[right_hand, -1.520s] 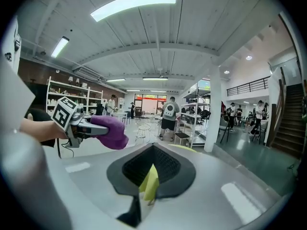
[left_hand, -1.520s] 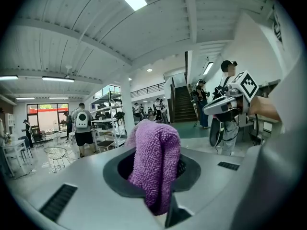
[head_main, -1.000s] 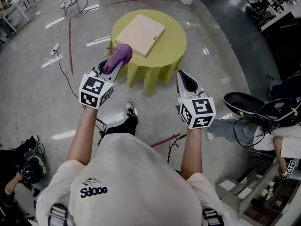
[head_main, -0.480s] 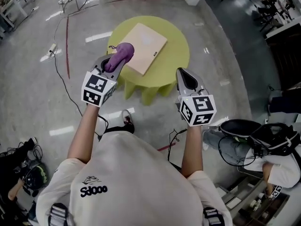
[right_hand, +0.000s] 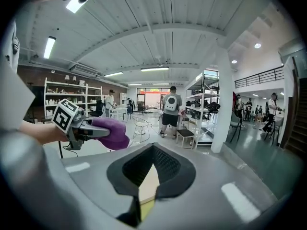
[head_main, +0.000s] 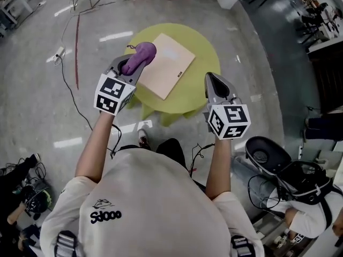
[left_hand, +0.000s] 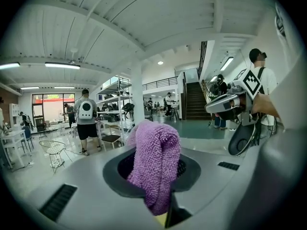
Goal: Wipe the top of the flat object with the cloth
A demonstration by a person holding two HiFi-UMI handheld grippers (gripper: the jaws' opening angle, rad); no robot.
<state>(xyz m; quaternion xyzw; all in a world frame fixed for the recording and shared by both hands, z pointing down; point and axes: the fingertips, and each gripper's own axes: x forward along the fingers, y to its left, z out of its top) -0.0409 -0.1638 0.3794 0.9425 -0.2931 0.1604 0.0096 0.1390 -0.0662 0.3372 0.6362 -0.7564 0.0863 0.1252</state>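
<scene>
While left tongs [head_main: 133, 68] clench the cloth [head_main: 140, 55] — right tongs [head_main: 210, 79] closed, empty — the board [head_main: 171, 66] lies between them.

A purple fuzzy cloth [head_main: 140, 58], a pale tan flat square board [head_main: 169, 63], a lime-green round table [head_main: 207, 52], and marker cubes [head_main: 113, 94] patterned in black-and-white squares.

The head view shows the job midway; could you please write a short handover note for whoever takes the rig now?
Left gripper: shut on the purple cloth, held well above the table.
Right gripper: shut, empty, also raised.
The flat board lies on the round green table.
Done: cloth in hand.
Left: lower it and wipe the board's top.
</scene>
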